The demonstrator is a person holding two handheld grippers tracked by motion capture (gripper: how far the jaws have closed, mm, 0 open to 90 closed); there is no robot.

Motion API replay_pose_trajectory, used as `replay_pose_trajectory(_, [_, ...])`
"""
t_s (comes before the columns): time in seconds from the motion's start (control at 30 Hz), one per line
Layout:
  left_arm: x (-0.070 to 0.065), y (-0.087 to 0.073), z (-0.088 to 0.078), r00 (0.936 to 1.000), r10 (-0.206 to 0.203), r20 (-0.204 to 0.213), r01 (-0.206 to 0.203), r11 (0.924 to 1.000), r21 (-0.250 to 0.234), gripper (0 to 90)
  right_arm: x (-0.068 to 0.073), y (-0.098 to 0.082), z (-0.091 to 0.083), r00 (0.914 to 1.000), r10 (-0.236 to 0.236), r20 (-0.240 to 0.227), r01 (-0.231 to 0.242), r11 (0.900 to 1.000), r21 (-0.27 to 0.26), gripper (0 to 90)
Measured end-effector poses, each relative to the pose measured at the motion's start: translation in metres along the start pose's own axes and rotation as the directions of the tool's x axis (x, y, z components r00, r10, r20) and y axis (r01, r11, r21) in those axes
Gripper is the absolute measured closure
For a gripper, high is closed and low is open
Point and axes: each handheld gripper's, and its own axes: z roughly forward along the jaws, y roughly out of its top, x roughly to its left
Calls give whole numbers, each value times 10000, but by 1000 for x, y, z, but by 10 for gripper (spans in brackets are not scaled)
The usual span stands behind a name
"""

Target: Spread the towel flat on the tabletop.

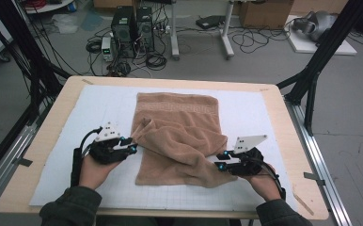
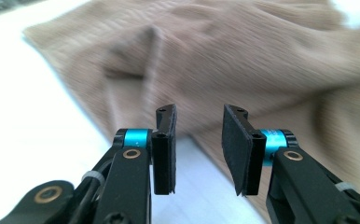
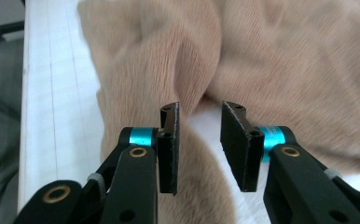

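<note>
High view: a tan terry towel [image 1: 177, 136] lies on a white gridded mat [image 1: 76, 122] covering a wooden table [image 1: 52, 101]. Its far part is spread flat, with a woven border band running across near the far edge; its near part is thrown back over itself in a loose diagonal fold running from about 10 o'clock to 4 o'clock on the cloth.

The left gripper [image 1: 133, 147] rests at the towel's 9 o'clock side, its tips just beside the folded edge. The right gripper [image 1: 218, 160] sits at the towel's 4 o'clock corner, its tips against the rumpled near end.

Left gripper view: the jaws stand partly apart, with nothing between the pads [image 2: 165, 140]; the towel [image 2: 243, 60] lies just ahead, at 12 o'clock, apart from them. Right gripper view: the jaws stand likewise at a narrow gap with no cloth pinched; the towel [image 3: 271, 60] lies ahead of and beneath them, running under the left pad [image 3: 169, 144] at 7 o'clock.

Step in hand, as judged: a release, both tongs having let the cloth drop during a fold. The fold looks uneven and unfinished. The next move would call for choosing two fresh edge points, closing each gripper on a single layer, and drawing the cloth square before laying it down.
</note>
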Motion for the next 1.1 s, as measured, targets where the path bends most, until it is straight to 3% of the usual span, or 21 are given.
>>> replay_pose_trajectory(0.1, [-10, -8, 13, 9977, 158, 661, -198, 9980, 608, 650, 0, -11, 16, 9991, 206, -358, -192, 9991, 375, 652])
replay_pose_trajectory(0.2, [-20, -11, 34, 9928, 524, 1082, -658, 9900, 1248, 588, 1, -16, 29, 9982, 258, -542, -227, 9981, 573, 635])
replay_pose_trajectory(0.27, [-26, -13, 49, 9898, 824, 1163, -1036, 9765, 1892, 543, 1, -18, 33, 9976, 338, -608, -310, 9984, 469, 647])
replay_pose_trajectory(0.3, [-28, -15, 51, 9884, 1072, 1072, -1253, 9757, 1800, 544, 1, -19, 33, 9966, 480, -665, -448, 9978, 486, 667])
replay_pose_trajectory(0.37, [-31, -15, 51, 9871, 1244, 1007, -1406, 9746, 1741, 615, -1, -20, 34, 9950, 589, -805, -550, 9973, 489, 756])
replay_pose_trajectory(0.43, [-34, -15, 50, 9831, 1304, 1288, -1515, 9735, 1711, 789, 0, -20, 34, 9955, 394, -862, -348, 9979, 547, 813])
replay_pose_trajectory(0.47, [-37, -15, 50, 9816, 1476, 1210, -1669, 9713, 1694, 839, 2, -19, 34, 9959, 299, -849, -249, 9979, 595, 832])
replay_pose_trajectory(0.53, [-39, -15, 47, 9794, 1588, 1249, -1786, 9695, 1677, 855, 5, -17, 33, 9957, 102, -919, -50, 9984, 571, 845])
replay_pose_trajectory(0.67, [-41, -16, 29, 9817, 1397, 1290, -1558, 9800, 1241, 858, 23, -15, 30, 9918, -62, -1279, 95, 9996, 251, 845])
replay_pose_trajectory(0.8, [-51, -18, -12, 9823, 1592, 989, -1682, 9816, 903, 859, 45, -7, 13, 9883, -649, -1382, 628, 9978, -191, 845])
replay_pose_trajectory(0.87, [-58, -21, -35, 9803, 1705, 999, -1791, 9803, 838, 858, 55, -2, 4, 9820, -943, -1635, 901, 9954, -332, 843])
replay_pose_trajectory(0.93, [-61, -24, -54, 9803, 1674, 1047, -1754, 9818, 730, 851, 69, 4, -10, 9665, -1334, -2195, 1142, 9886, -977, 824])
replay_pose_trajectory(0.97, [-62, -26, -63, 9801, 1578, 1201, -1669, 9835, 695, 827, 72, 7, -14, 9636, -1509, -2208, 1251, 9841, -1264, 800])
replay_pose_trajectory(1.03, [-62, -28, -71, 9814, 1518, 1174, -1610, 9843, 726, 679, 74, 14, -27, 9681, -1461, -2034, 1070, 9756, -1917, 744])
replay_pose_trajectory(1.1, [-59, -30, -68, 9807, 1564, 1177, -1668, 9824, 845, 656, 67, 20, -29, 9779, -1455, -1499, 1145, 9735, -1980, 729])
